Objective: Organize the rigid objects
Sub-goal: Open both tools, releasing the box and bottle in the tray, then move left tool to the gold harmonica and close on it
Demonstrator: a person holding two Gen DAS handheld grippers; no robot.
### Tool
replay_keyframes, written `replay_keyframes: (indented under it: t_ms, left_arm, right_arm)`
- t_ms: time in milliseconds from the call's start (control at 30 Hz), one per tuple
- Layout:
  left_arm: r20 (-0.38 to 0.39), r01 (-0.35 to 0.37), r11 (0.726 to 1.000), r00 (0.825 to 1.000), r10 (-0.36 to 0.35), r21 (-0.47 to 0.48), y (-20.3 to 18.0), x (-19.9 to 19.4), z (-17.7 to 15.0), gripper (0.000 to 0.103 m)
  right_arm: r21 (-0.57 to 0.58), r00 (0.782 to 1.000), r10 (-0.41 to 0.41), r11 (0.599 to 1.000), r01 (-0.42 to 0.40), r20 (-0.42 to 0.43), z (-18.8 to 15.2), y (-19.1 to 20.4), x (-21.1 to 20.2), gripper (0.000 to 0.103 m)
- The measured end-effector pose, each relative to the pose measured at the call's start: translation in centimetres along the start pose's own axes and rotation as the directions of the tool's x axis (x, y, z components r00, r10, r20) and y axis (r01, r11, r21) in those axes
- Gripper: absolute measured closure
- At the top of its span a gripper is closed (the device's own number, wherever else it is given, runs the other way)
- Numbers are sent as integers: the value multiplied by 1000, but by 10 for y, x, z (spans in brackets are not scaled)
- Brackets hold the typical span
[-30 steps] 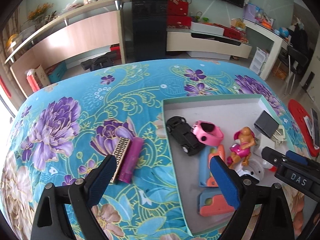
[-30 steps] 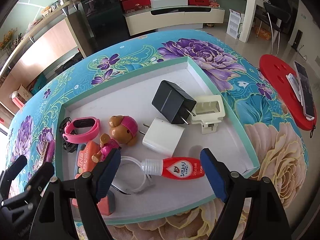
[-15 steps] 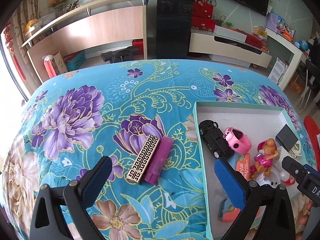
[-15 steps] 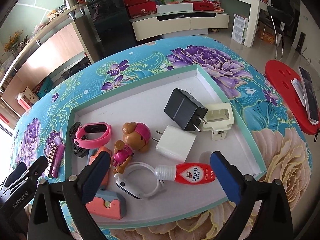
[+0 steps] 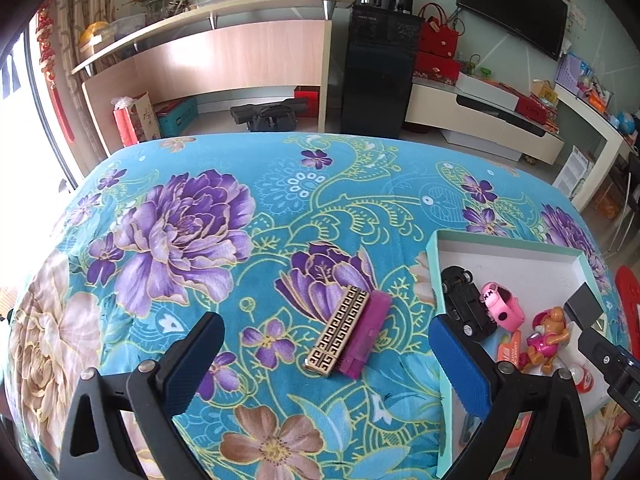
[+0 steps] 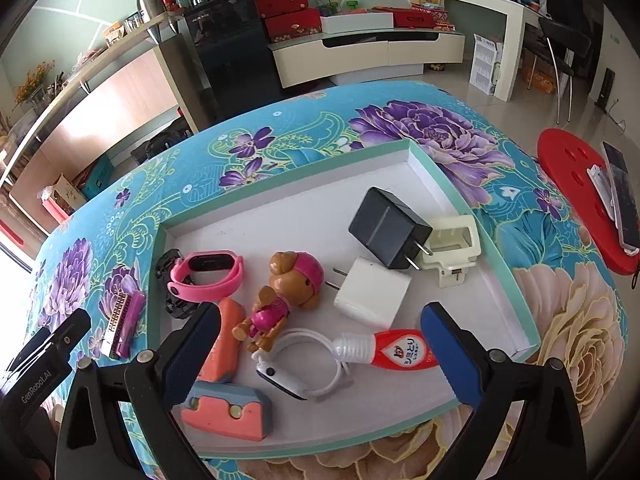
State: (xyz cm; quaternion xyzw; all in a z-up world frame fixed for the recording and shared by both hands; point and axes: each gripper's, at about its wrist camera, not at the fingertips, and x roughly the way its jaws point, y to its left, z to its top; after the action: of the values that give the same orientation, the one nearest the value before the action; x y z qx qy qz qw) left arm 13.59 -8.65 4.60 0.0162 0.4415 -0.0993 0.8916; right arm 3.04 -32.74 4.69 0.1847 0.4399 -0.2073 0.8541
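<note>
A gold-patterned harmonica [image 5: 340, 330] lies beside its purple case [image 5: 368, 330] on the flowered cloth, left of the teal-rimmed tray [image 5: 434, 264]. My left gripper [image 5: 324, 322] hovers open above them, and both lie between and just ahead of its fingers. My right gripper [image 6: 320, 316] is open over the tray's [image 6: 280, 178] near side. A red tube [image 6: 400, 350] lies just inside its right finger, untouched. A pup figure [image 6: 288, 288] and a white watch [image 6: 288, 376] sit between the fingers.
The tray also holds a pink watch [image 6: 208, 276], a black toy car [image 5: 466, 308], a black charger [image 6: 384, 232], a white charger [image 6: 372, 294], a cream plug holder [image 6: 452, 244] and orange toys [image 6: 224, 404]. A red stool [image 6: 576, 200] stands right of the table.
My left gripper swung left from the tray's edge until the harmonica came between its fingers. My right gripper's jaws widened and drew back a little from the red tube, which stays in the tray.
</note>
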Motion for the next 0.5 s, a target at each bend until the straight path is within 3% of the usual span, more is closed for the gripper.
replay_keyframes:
  t_ms: [233,500]
  left_arm:
    - [9,-52,995,999,53,-82,42,-6,2,0]
    - [0,-103,985,995,104,-141,81,-10,0,0]
  right_arm:
    - [-108,998,69,992,-67,15,-2,50,-6,3]
    - [-135,987,162,978,-161,-1,-3,97,6,3]
